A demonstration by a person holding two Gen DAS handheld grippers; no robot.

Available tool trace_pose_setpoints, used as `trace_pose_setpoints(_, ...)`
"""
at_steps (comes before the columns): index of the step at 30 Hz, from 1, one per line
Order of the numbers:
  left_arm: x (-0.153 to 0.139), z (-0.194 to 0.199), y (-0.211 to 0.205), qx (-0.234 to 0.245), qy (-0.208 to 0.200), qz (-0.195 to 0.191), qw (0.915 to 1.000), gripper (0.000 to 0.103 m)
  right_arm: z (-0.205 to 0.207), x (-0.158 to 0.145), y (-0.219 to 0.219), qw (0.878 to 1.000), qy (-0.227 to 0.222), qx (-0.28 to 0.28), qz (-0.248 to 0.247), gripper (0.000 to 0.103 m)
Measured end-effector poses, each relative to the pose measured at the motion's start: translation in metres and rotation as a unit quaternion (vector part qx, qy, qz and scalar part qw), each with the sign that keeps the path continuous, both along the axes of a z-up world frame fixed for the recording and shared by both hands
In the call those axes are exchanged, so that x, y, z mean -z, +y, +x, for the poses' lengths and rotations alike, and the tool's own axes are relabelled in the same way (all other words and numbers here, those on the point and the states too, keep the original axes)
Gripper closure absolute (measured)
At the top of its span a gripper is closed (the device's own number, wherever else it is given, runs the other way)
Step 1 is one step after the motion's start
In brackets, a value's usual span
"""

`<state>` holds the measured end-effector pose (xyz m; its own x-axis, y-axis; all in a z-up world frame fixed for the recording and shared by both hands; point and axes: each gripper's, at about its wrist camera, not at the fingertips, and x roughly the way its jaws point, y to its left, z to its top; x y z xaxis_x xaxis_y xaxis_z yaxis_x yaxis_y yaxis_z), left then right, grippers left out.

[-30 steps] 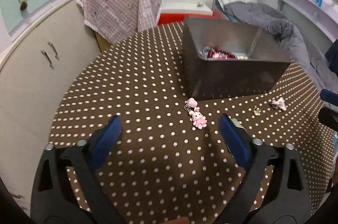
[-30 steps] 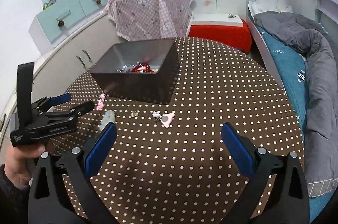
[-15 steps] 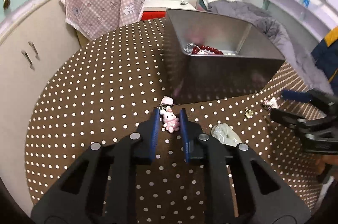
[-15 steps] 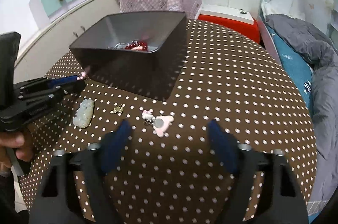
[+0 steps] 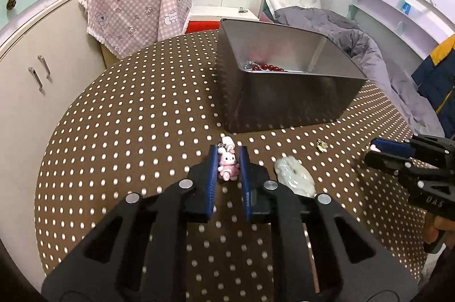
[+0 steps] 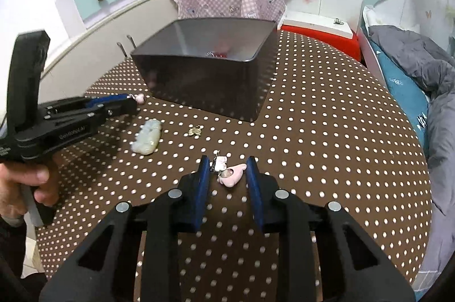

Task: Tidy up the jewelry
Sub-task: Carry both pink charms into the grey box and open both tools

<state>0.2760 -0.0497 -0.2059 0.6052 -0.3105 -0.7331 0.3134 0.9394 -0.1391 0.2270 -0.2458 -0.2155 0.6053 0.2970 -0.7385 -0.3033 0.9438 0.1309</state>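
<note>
On the brown dotted table, my left gripper (image 5: pixel 227 152) is shut on a pink bunny charm (image 5: pixel 227 164), its blue pads against both sides as the jaws close the last bit. The charm still rests on the cloth, just in front of the dark metal box (image 5: pixel 284 102). My right gripper (image 6: pixel 227 159) straddles a pink flat charm with a small ring (image 6: pixel 231 174). Its jaws are closing and the pads are a hair off the charm. The box (image 6: pixel 199 85) holds red beads (image 5: pixel 267 68) and a chain.
A pale jade pendant (image 6: pixel 146 138) and a small gold charm (image 6: pixel 195 130) lie loose between the two grippers. A pink checked cloth (image 5: pixel 133 6) drapes a chair behind the table. A cabinet stands to the left and a bed with a grey duvet (image 6: pixel 418 57) to the right.
Both pairs of jaws went from wide apart to narrow. The left closed onto the bunny charm. The right came forward and down until the pink flat charm lay between its fingers.
</note>
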Motion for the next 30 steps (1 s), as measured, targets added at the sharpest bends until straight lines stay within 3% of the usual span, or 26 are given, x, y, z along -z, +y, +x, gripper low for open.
trace_pose_setpoints(7, -0.030, -0.025, 0.013, 0.001, -0.031, -0.010, 0.9995, 0.088, -0.010, -0.034, -0.007, 0.999, -0.033, 0.001, 0.020, 0.079)
trace_pose_setpoints(20, -0.130, -0.061, 0.023, 0.013, -0.142, -0.035, 0.9891, 0.088, -0.014, -0.136, -0.015, 0.989, -0.145, -0.001, 0.028, 0.079)
trace_pose_setpoints(30, -0.176, -0.040, 0.006, 0.036, -0.181, -0.048, 0.9817, 0.088, 0.010, -0.173, -0.010, 0.983, -0.179, -0.008, 0.051, 0.079)
